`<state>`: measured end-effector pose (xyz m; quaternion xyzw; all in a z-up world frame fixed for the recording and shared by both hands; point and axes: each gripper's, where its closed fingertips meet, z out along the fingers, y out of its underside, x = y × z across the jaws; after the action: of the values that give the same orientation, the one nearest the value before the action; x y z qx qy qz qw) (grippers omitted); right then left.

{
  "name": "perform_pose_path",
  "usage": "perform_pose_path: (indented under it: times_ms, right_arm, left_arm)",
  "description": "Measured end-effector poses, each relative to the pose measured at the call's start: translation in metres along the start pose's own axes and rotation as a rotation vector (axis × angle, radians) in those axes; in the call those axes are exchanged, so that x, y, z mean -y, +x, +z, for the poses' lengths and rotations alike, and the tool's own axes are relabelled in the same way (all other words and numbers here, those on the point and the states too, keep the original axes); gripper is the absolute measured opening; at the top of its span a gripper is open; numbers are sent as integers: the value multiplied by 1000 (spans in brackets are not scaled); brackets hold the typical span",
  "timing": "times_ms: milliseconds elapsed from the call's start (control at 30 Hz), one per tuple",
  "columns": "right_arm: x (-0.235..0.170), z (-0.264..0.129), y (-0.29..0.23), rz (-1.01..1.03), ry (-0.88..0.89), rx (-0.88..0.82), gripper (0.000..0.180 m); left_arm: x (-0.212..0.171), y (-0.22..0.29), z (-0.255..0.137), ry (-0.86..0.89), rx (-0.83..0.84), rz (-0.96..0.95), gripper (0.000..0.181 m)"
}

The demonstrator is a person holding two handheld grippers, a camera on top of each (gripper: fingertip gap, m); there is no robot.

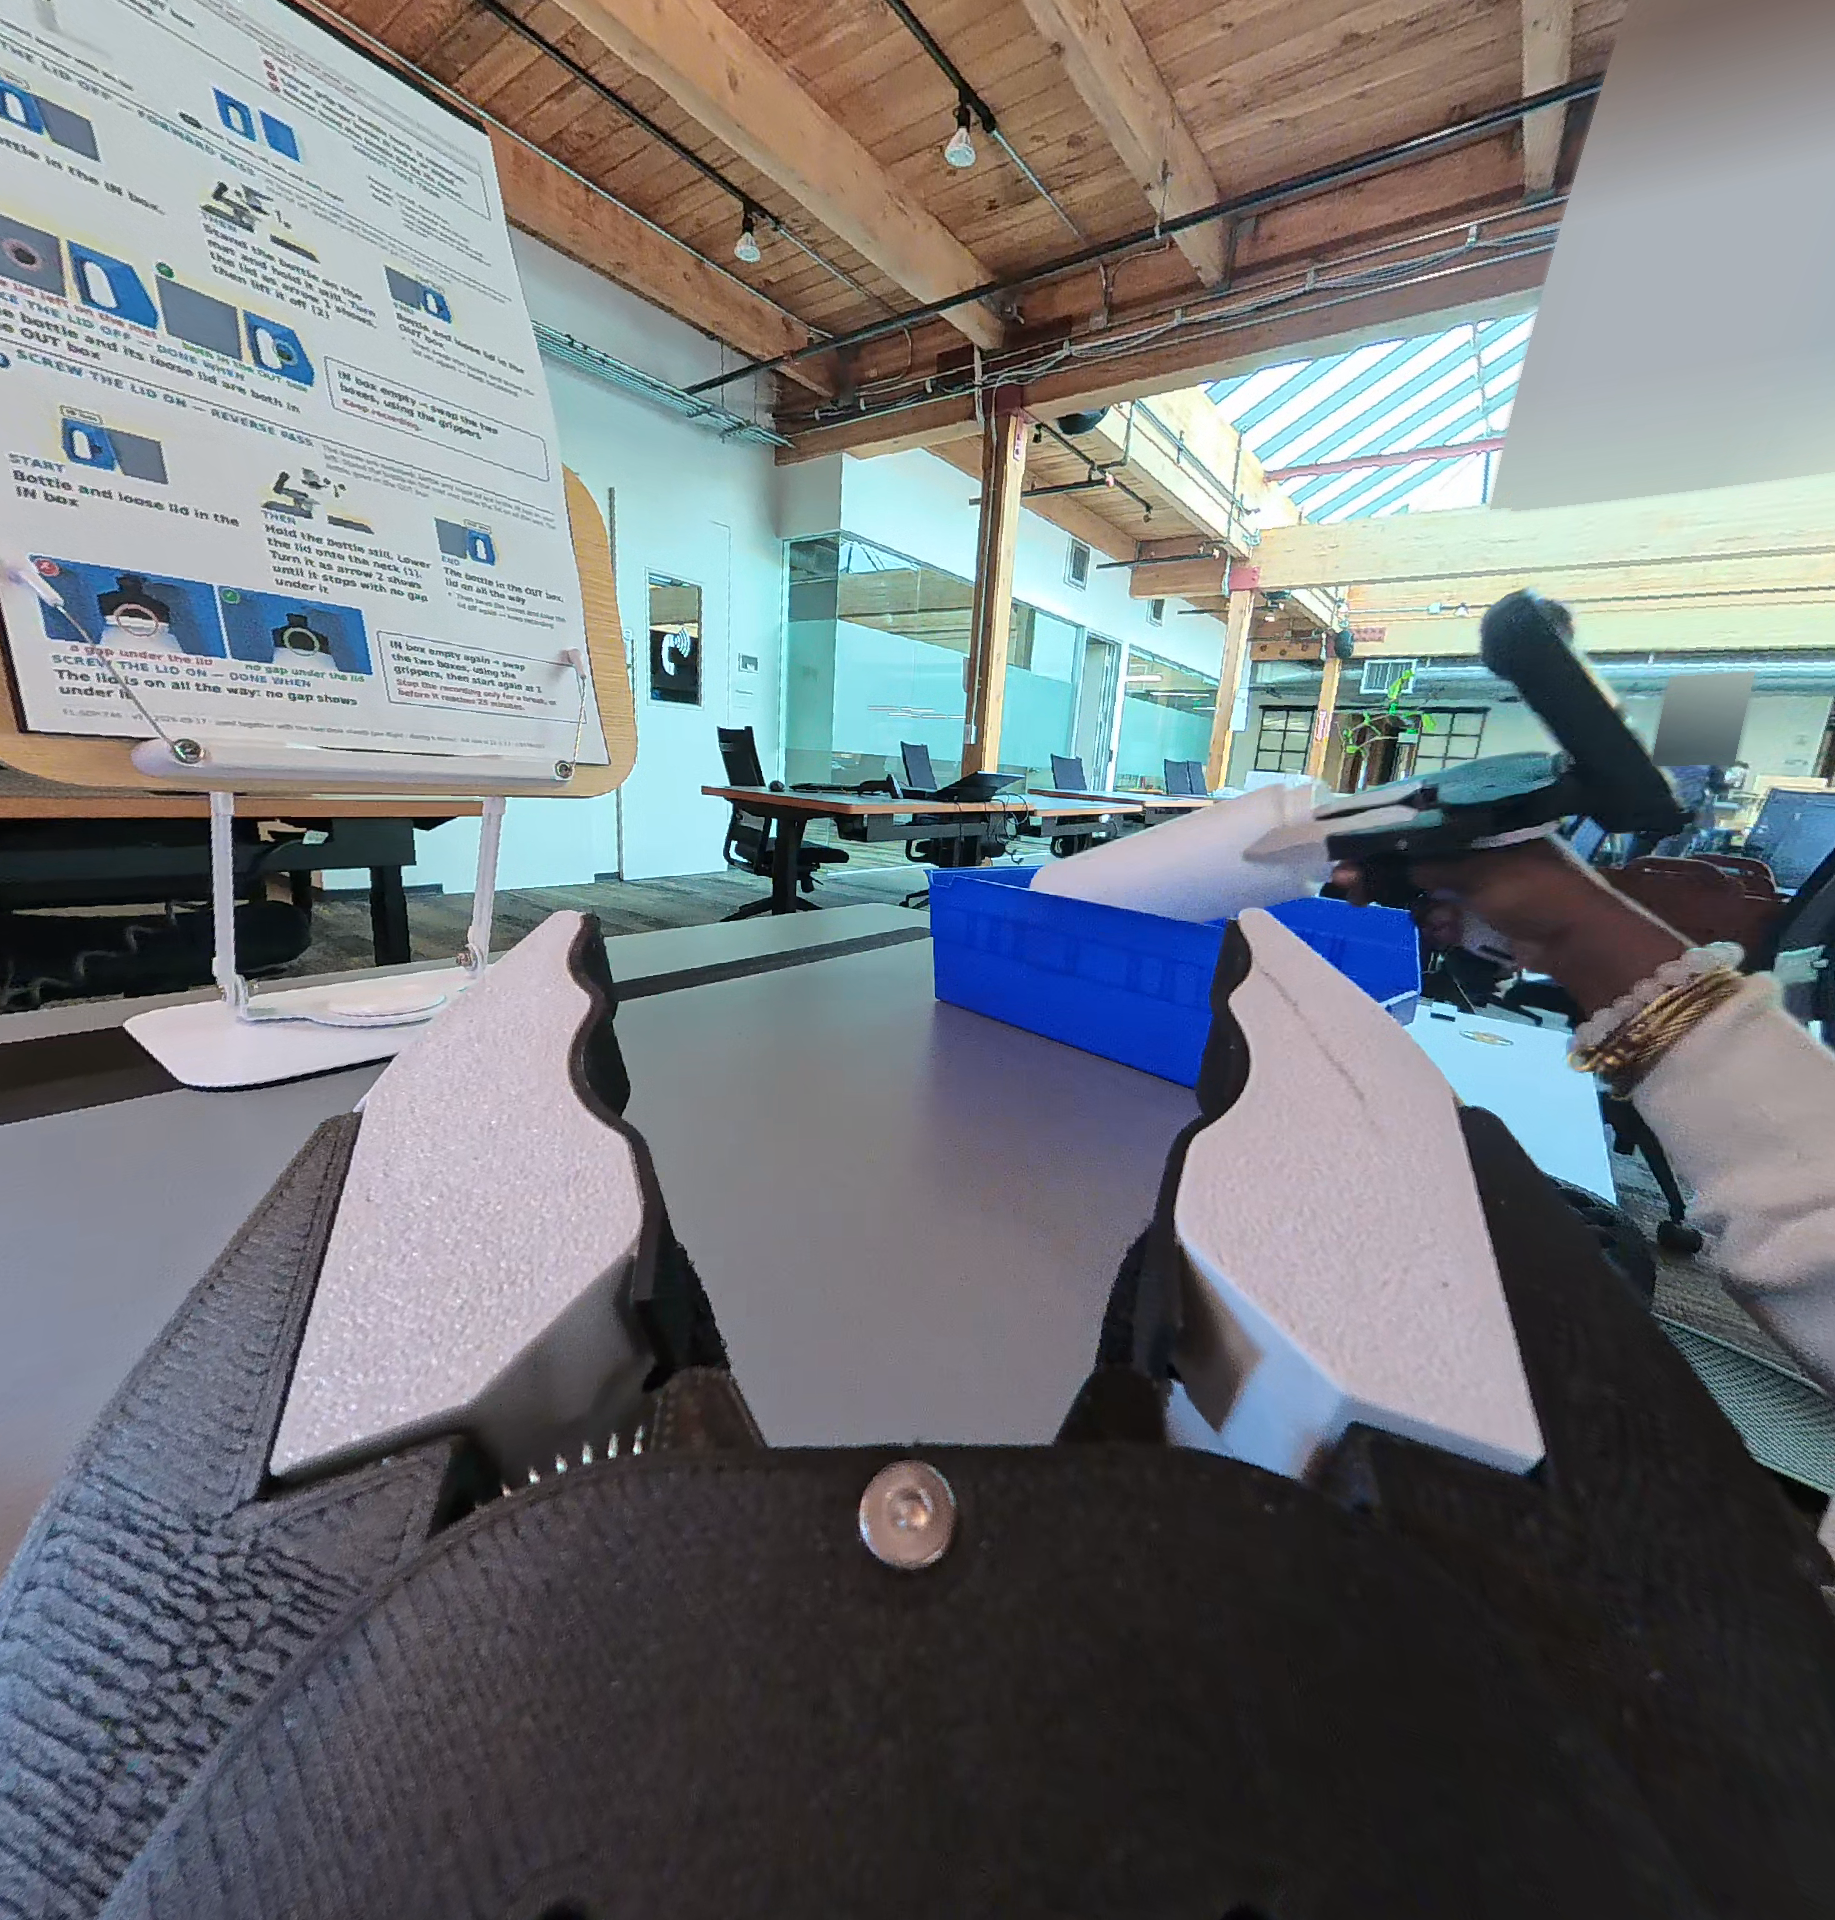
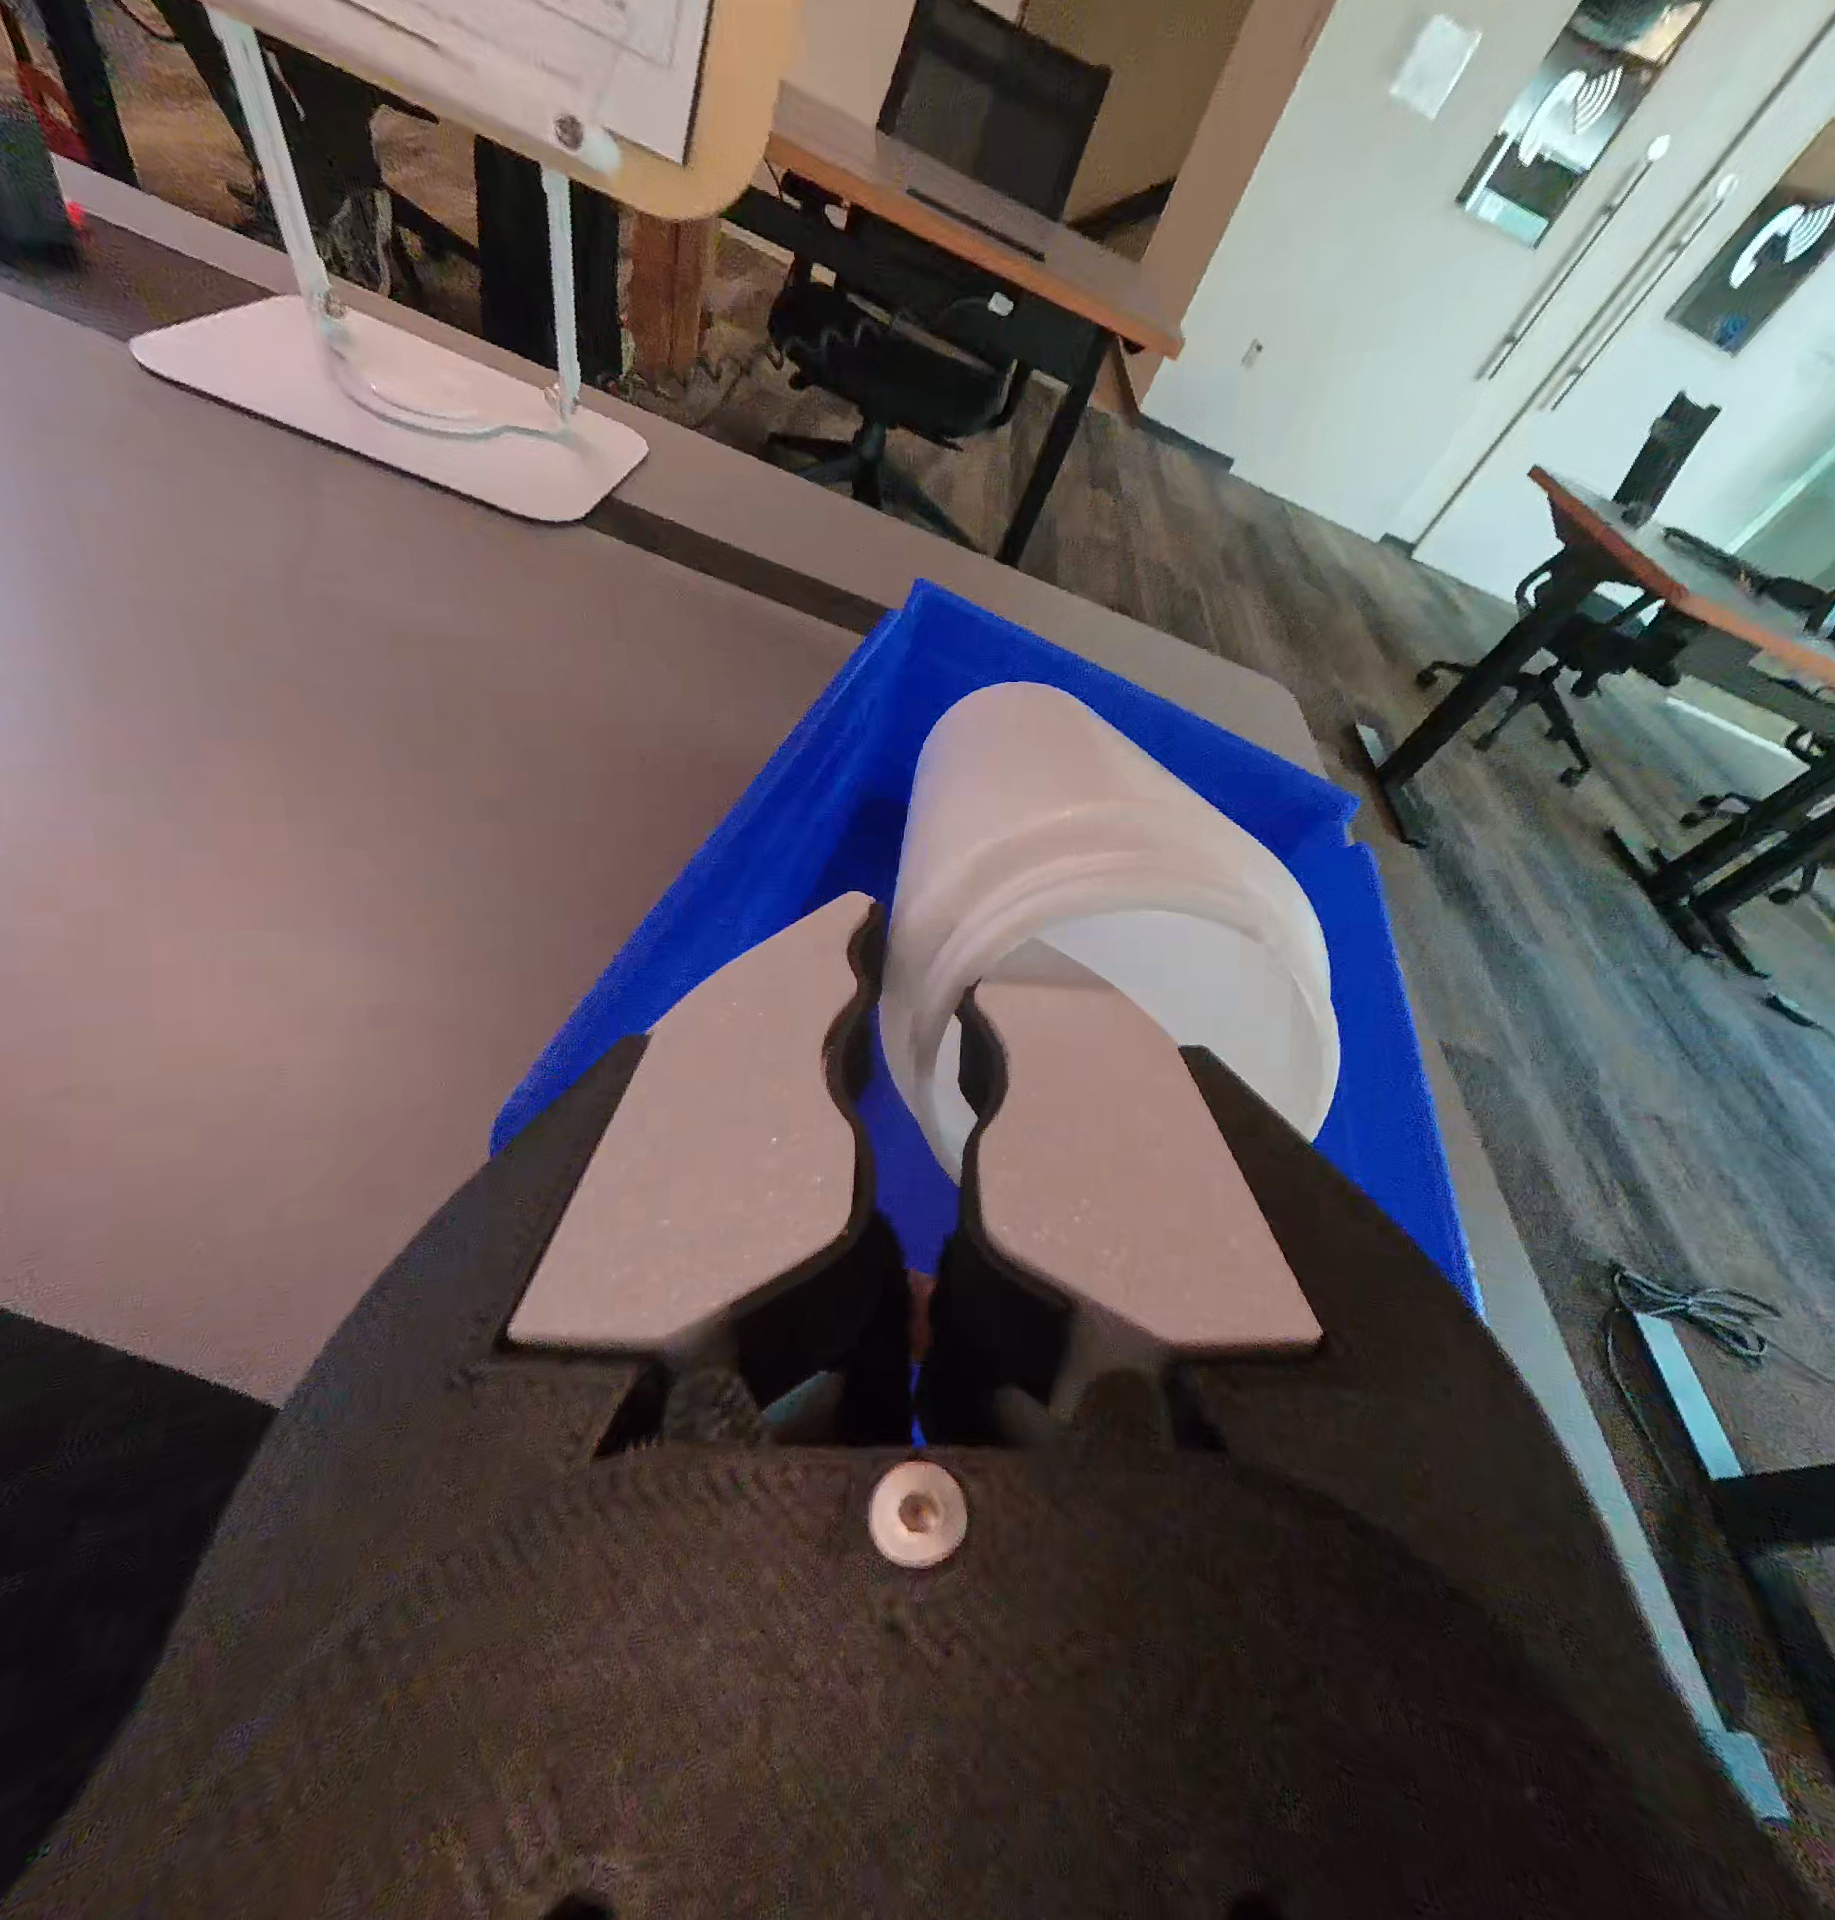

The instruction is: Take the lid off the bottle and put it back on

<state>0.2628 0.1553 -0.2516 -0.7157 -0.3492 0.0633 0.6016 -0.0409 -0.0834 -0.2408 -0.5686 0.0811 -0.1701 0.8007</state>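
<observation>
the bottle (image 2: 1089, 883) was white, translucent plastic with a wide threaded neck; its mouth was uncapped and faced my right camera, and i saw no lid in either view. it was tilted, its base toward the far end of the blue box (image 2: 1401, 1122) and its neck raised above the near part of the box. my right gripper (image 2: 918, 961) was clenched on the rim of the bottle's neck, one finger outside the wall and the other inside the mouth. from the left wrist view the same bottle (image 1: 1173, 862) appeared slanting up out of the blue box (image 1: 1100, 977), with the right gripper (image 1: 1297, 821) at its upper end and a hand (image 1: 1515, 914) with beaded and gold bracelets on the handle. i could not tell whether the base of the bottle touched the box floor. apart from the bottle, no contents were visible in the box. the box stood on the grey table (image 1: 892, 1143), near its far right corner. my left gripper (image 1: 913, 956) was released, its jaws spread wide over bare table with nothing between them. a white stand (image 1: 269, 1029) carrying an instruction sheet (image 1: 238, 364) stood at the left rear of the table, well apart from the box.
</observation>
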Motion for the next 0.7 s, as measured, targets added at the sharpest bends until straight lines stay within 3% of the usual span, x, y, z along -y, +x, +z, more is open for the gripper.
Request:
perform_pose_path:
  times_ms: [267, 500, 700]
  right_arm:
    - [-43, 47, -11, 62, -160, 35, 10]
    - [-64, 36, -28, 68, -302, 102, 27]
    - [-50, 4, -24, 65, -299, 113, 47]
  left_arm:
    - [0, -1, 0, 4, 4, -5, 108]
    - [0, 0, -1, 1, 6, 14, 107]
    - [6, 4, -3, -24, 29, 95, 106]
